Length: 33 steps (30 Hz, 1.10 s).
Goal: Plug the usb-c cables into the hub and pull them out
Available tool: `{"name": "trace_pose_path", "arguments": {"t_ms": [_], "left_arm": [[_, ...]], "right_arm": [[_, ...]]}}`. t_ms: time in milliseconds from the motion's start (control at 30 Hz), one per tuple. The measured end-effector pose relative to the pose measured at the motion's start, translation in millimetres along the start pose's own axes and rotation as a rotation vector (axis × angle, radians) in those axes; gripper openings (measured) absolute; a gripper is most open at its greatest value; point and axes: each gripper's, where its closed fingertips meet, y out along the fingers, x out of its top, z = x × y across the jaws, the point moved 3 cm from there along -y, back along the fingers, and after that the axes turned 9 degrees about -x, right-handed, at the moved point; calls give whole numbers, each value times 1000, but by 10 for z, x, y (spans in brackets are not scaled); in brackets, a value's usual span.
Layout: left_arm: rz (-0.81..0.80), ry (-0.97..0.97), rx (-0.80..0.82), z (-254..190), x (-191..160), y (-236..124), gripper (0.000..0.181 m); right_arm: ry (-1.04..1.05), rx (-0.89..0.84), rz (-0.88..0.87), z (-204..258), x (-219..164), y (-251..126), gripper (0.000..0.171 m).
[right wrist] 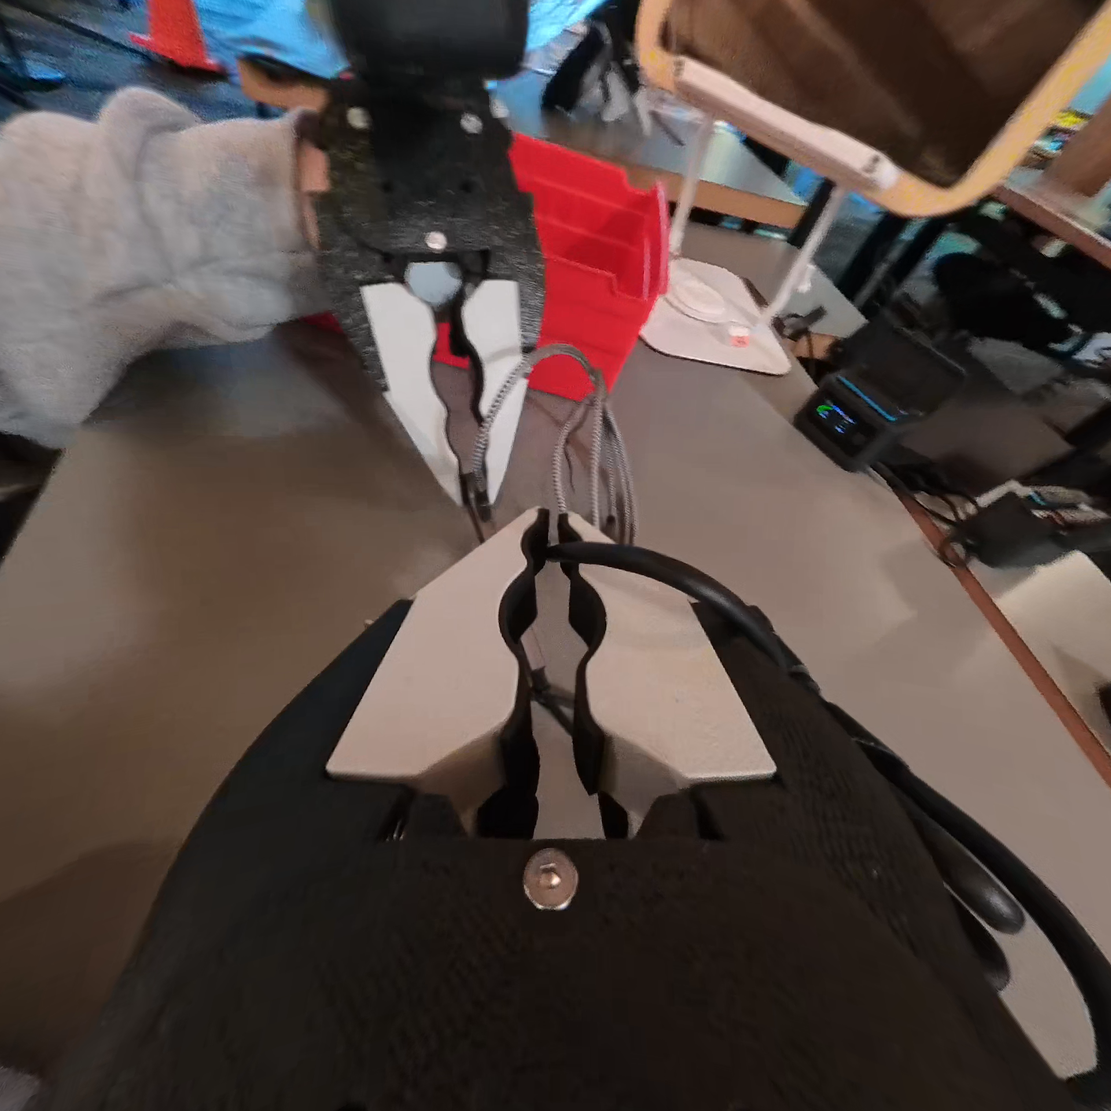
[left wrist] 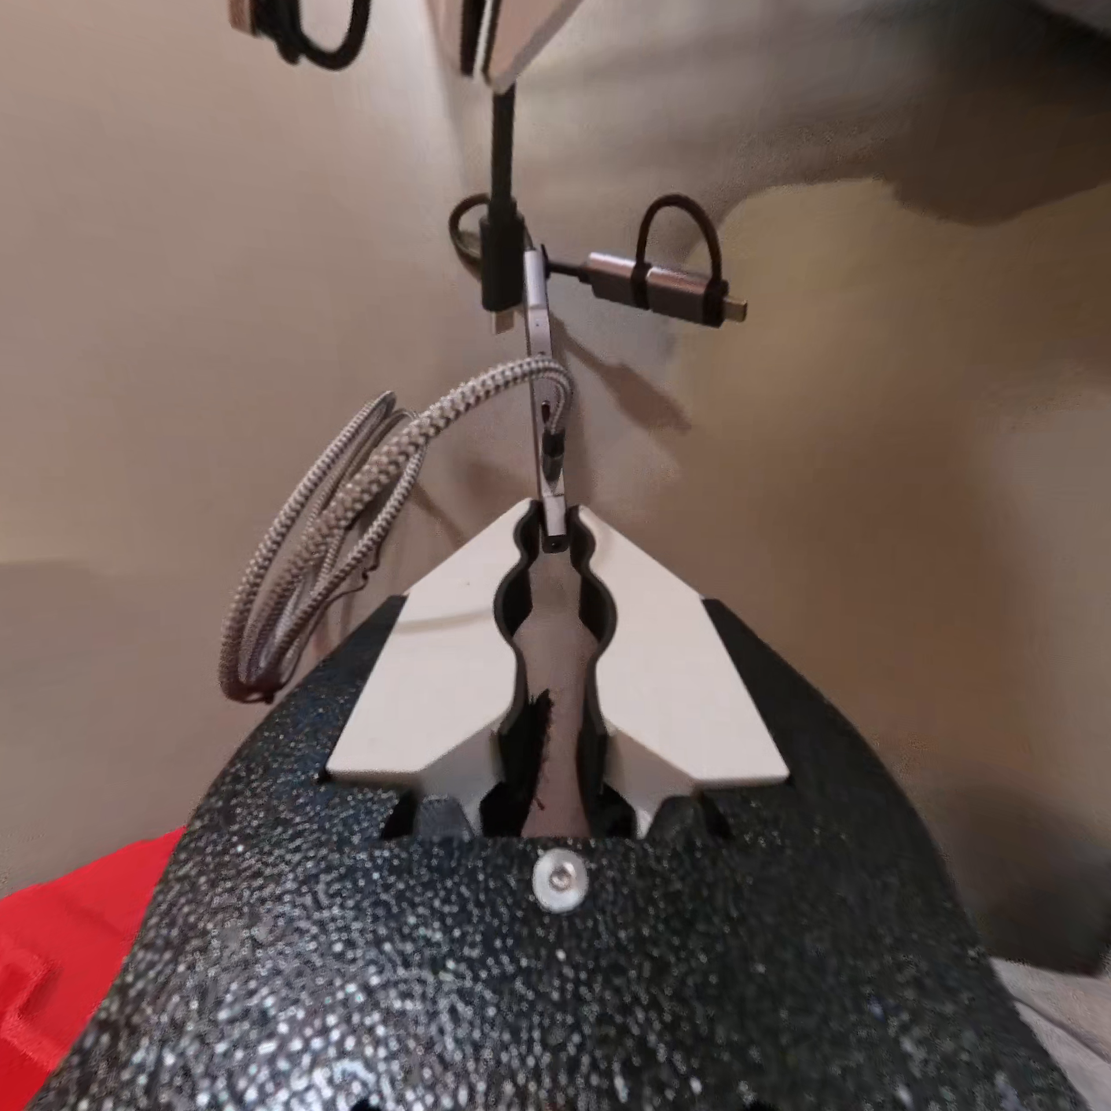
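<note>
A plain grey-brown table [right wrist: 751, 457] in a cluttered workroom carries the work; a red bin [right wrist: 592, 264] stands toward its far edge, contents not visible from here.

The left gripper [left wrist: 556, 523] is nearly shut, its tips pinching the near end of a slim silver hub [left wrist: 544, 385], held edge-on above the table. A striped braided cable [left wrist: 385, 457] is plugged into the hub's side, its slack looping off to the left. A black cable [left wrist: 500, 180] descends from the right gripper [left wrist: 511, 36] at the top of the left wrist view, its plug [left wrist: 498, 270] alongside the hub's far end — seated or not, cannot tell. A grey adapter [left wrist: 661, 282] juts out to the right of the hub.

In the right wrist view the right gripper's jaws are close to shut on the black cable.

Risks, by judgement: the hub is held only at one end, so a sideways pull could twist it out of the tips. Pulling on cord rather than plug may strain the connector — the braided loop could also snag.
</note>
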Motion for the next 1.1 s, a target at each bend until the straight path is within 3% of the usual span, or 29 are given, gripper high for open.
{"name": "trace_pose_path", "arguments": {"t_ms": [267, 800, 1100], "left_arm": [[-33, -88, -255, -166, -3, 32, 7], [44, -38, -312, -239, -117, 192, 6], [26, -7, -332, -255, -118, 227, 6]], "right_arm": [[-108, 308, 181, 286, 87, 150, 1], [-417, 533, 493, 564, 90, 398, 1], [-473, 619, 488, 628, 80, 453, 1]]}}
